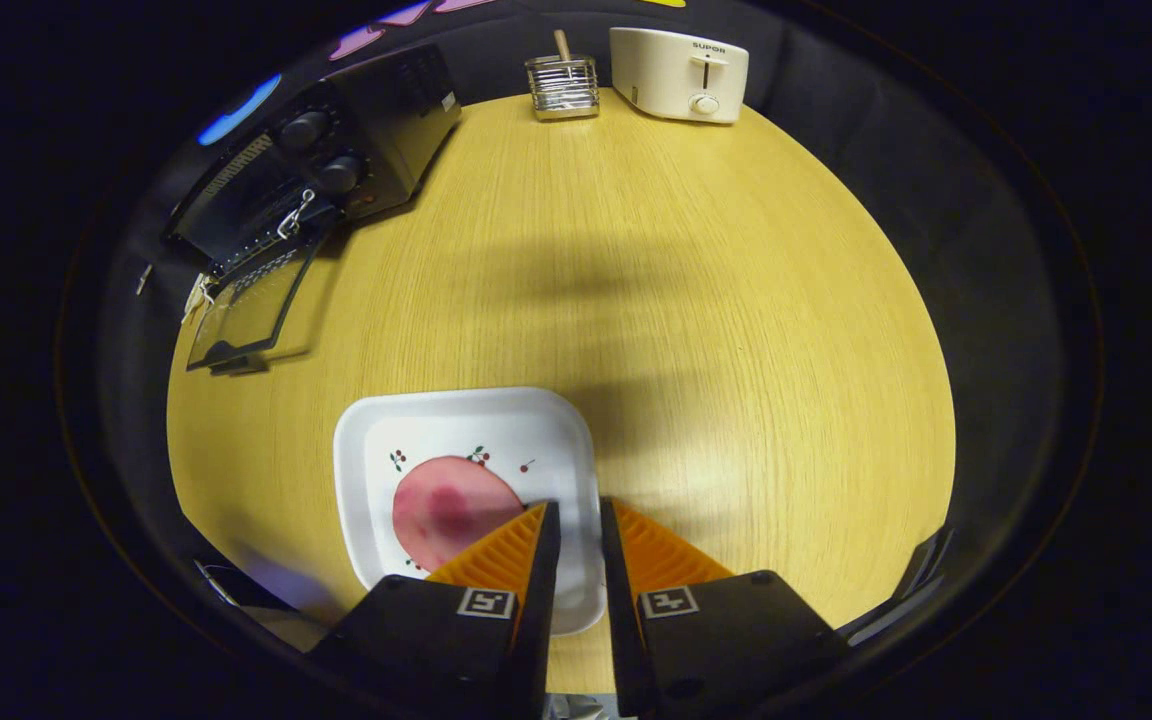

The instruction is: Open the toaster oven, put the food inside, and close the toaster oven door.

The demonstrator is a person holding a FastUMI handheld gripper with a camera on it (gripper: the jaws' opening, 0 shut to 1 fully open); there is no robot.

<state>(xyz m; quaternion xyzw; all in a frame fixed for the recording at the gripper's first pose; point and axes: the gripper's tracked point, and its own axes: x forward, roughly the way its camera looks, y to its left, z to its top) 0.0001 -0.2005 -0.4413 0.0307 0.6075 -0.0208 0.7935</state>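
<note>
On the round pale-wood table (pixel 686 300) we see the black toaster oven (pixel 336 170) far beyond the fingers, its glass door (pixel 251 310) already dropped open. Nearer, a white square plate (pixel 366 440) carries 1 pink round slice of food (pixel 441 510). Our gripper (pixel 576 525) hovers over the plate's right rim, its 2 orange fingers nearly together and holding nothing. We judge the flat slice may slip off when pinched, or the plate may get nudged. Open table lies between plate and oven; the door's edge overhangs.
</note>
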